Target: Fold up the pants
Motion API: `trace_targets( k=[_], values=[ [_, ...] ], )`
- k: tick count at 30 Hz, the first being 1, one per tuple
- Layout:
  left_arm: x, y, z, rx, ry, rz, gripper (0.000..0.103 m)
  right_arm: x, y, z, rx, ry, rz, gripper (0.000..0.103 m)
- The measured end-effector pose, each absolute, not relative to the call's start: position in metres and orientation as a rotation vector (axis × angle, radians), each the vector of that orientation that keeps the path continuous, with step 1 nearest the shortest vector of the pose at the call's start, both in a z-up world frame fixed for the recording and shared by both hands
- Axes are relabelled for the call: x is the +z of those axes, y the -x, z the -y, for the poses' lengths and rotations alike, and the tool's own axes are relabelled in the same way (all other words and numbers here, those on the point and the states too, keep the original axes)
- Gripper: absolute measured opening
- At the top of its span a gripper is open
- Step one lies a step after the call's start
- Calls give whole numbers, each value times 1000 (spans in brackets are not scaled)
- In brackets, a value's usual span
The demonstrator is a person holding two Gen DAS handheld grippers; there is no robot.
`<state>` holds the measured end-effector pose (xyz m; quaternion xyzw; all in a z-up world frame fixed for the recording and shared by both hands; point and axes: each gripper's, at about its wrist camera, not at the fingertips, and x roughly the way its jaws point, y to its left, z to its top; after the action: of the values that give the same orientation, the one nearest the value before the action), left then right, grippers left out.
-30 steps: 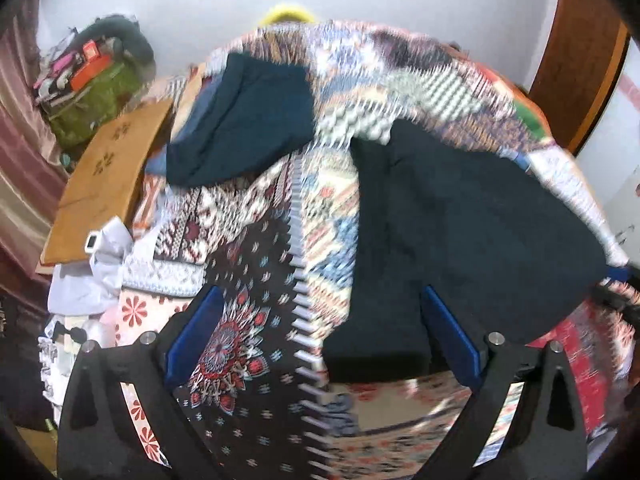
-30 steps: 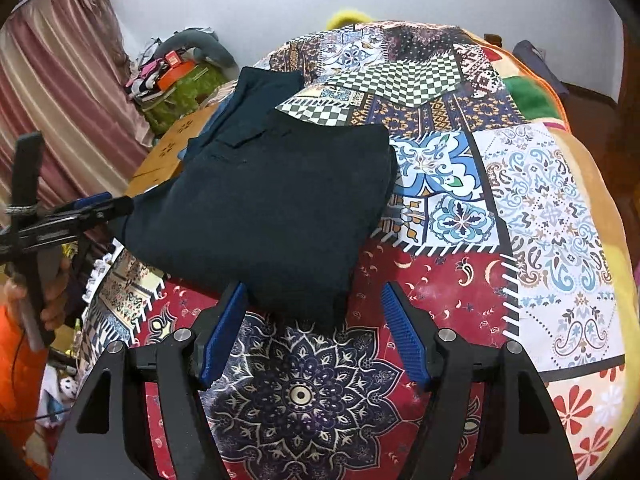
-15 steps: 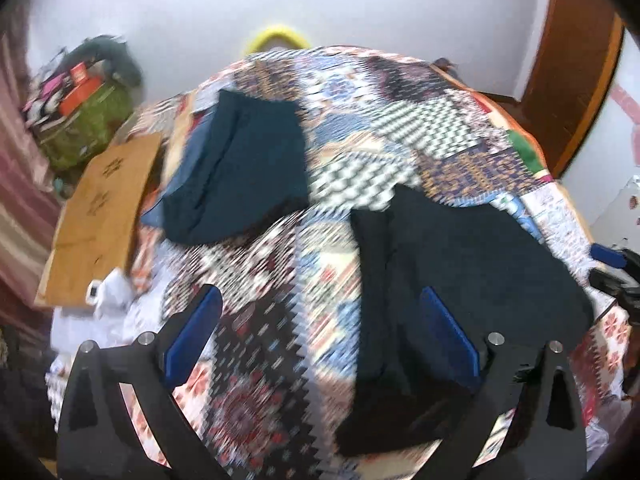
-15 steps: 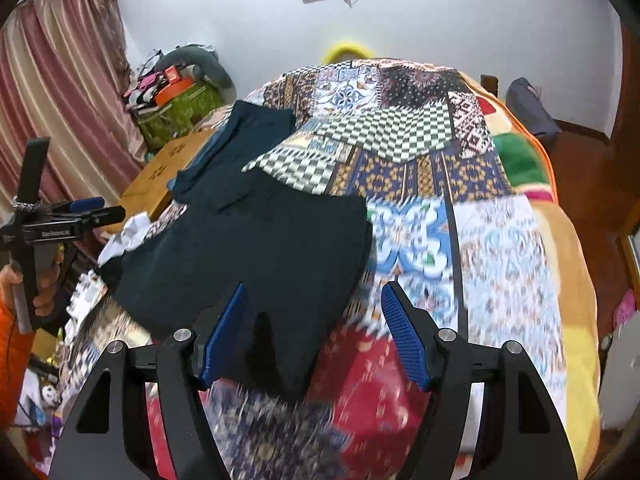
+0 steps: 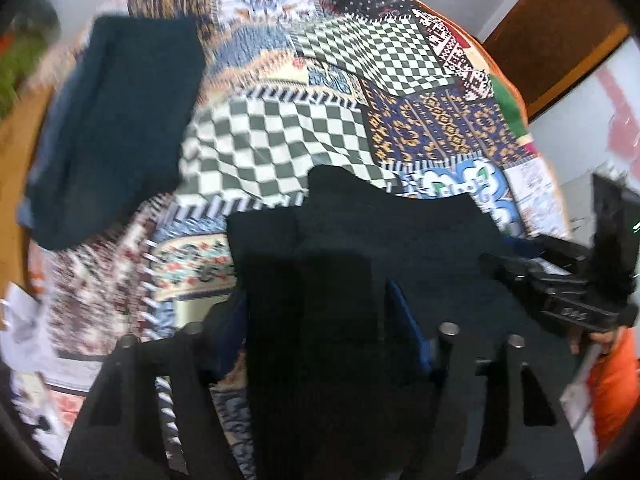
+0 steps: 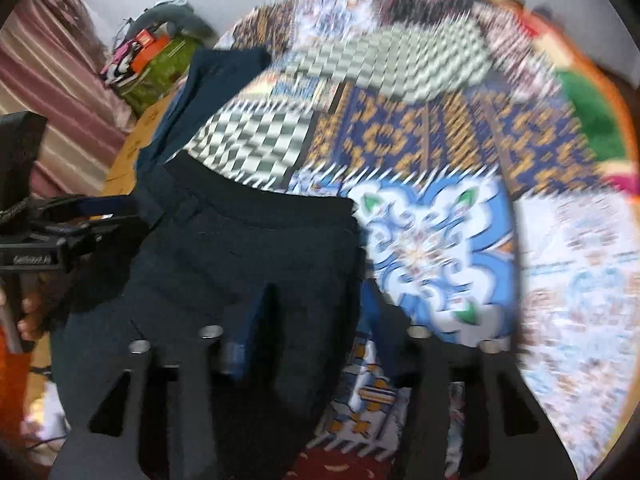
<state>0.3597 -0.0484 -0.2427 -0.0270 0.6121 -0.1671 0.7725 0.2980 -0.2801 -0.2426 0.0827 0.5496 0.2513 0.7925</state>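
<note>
1. Both views blurred; black pants (image 5: 360,248) now fill more of each frame than 0.5 s ago, lying on patchwork quilt (image 5: 280,140)
2. Left gripper (image 5: 316,320) and right gripper (image 6: 312,320): jaws spread wide, low over pants fabric; whether anything is pinched, cannot tell

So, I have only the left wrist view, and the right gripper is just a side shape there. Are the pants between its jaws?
Observer: Yes. In the right wrist view the edge of the pants lies between the jaws of the right gripper. I cannot tell whether they clamp.
Operator: And how does my left gripper look from there?
Observer: The left gripper is at the left side of the pants, and a hand holds its handle.
Operator: What is behind it?
Observer: A striped curtain and a green bag.
</note>
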Motion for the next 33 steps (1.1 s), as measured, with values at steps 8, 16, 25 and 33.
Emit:
trace_targets(
  k=[8, 16, 25, 33],
  values=[
    [-225, -345, 43, -455, 86, -1247, 31, -226, -285, 276, 593, -97, -1047, 16],
    [-193, -323, 35, -352, 80, -1080, 27, -186, -281, 267, 618, -58, -878, 13],
    [-205, -328, 1, -184, 80, -1116, 27, -217, -301, 245, 559, 31, -1010, 24],
    [-181, -326, 33, -271, 7, -1068, 32, -207, -299, 250, 516, 102, -1007, 33]
  ],
)
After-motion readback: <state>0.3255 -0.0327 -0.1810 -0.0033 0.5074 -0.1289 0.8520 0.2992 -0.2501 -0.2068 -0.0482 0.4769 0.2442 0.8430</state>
